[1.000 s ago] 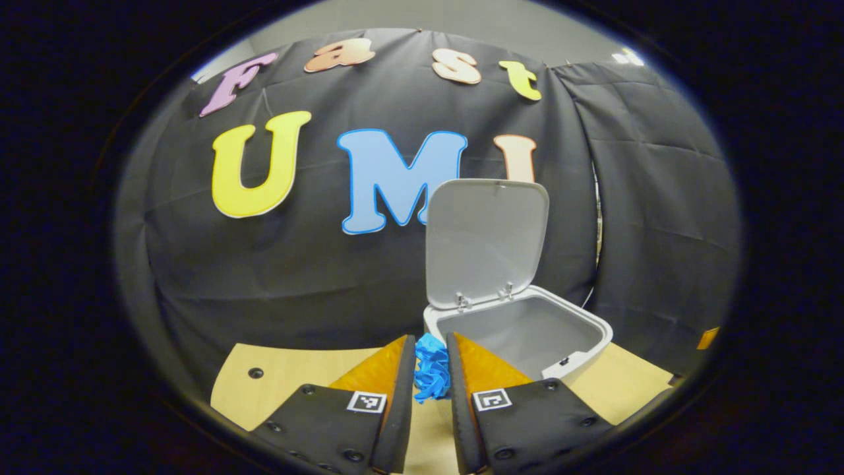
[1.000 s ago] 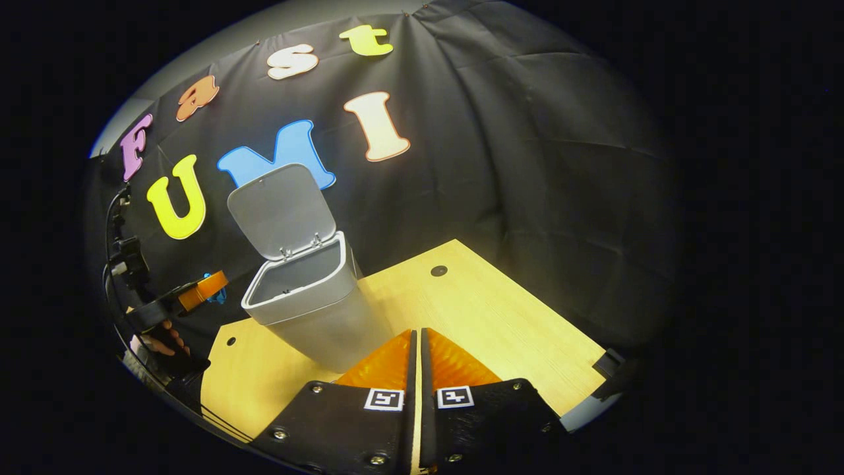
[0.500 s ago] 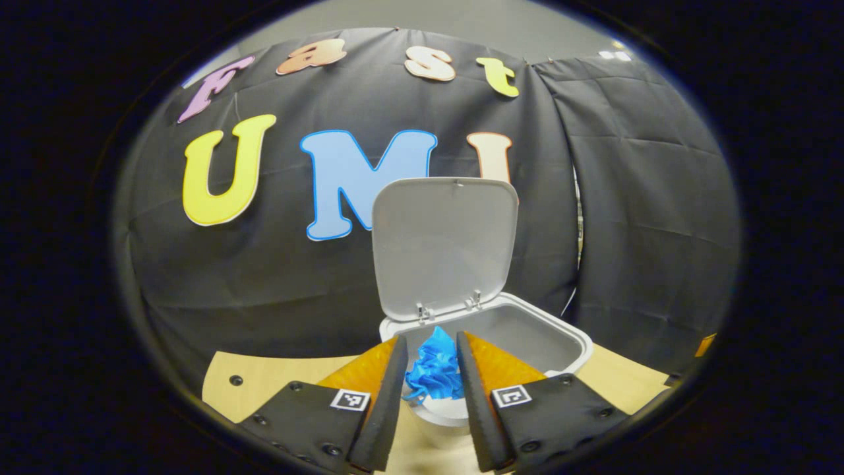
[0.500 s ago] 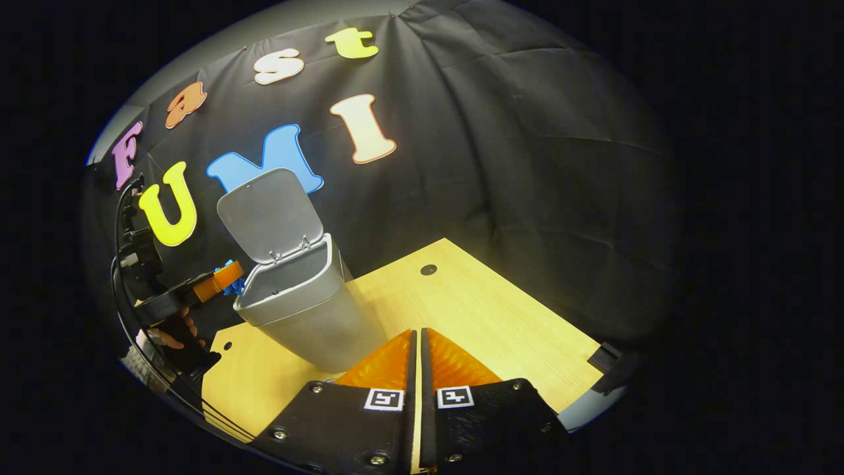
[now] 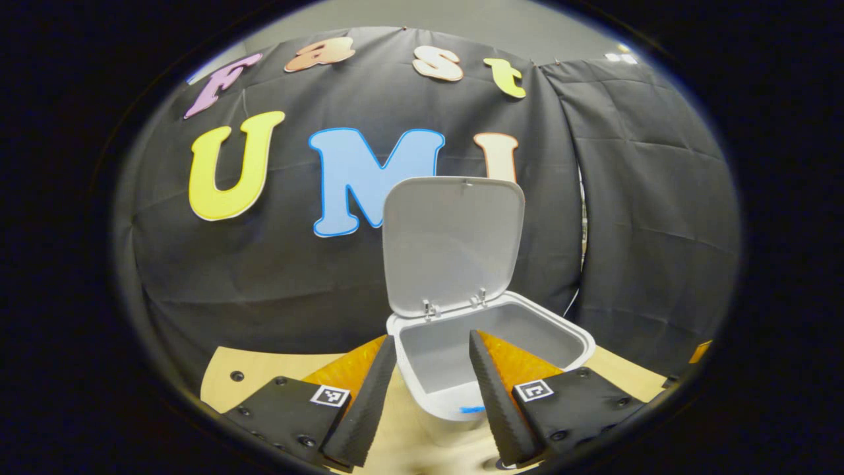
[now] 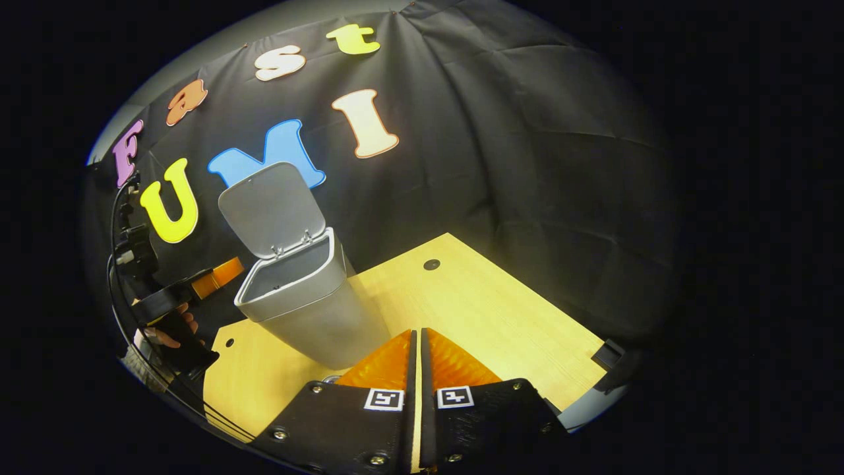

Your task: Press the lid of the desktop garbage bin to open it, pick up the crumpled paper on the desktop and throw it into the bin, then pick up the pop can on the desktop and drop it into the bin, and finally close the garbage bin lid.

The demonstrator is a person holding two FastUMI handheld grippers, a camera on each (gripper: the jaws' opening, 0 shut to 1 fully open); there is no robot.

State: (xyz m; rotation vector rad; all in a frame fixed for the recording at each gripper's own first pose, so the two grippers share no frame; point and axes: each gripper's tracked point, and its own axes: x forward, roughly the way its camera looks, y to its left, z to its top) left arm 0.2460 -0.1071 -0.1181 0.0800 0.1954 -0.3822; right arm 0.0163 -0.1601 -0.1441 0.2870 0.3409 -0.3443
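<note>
The left tool (image 5: 430,349) gapes empty just before the open grey plastic bin (image 5: 560,340); the right tool (image 6: 418,349) is closed on nothing.

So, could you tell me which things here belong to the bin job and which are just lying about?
Job: garbage bin, its raised lid, a blue scrap at the bin's front wall (likely the paper), open left hand-held gripper, shut right hand-held gripper.
Just there: table, its hole, cables.
</note>
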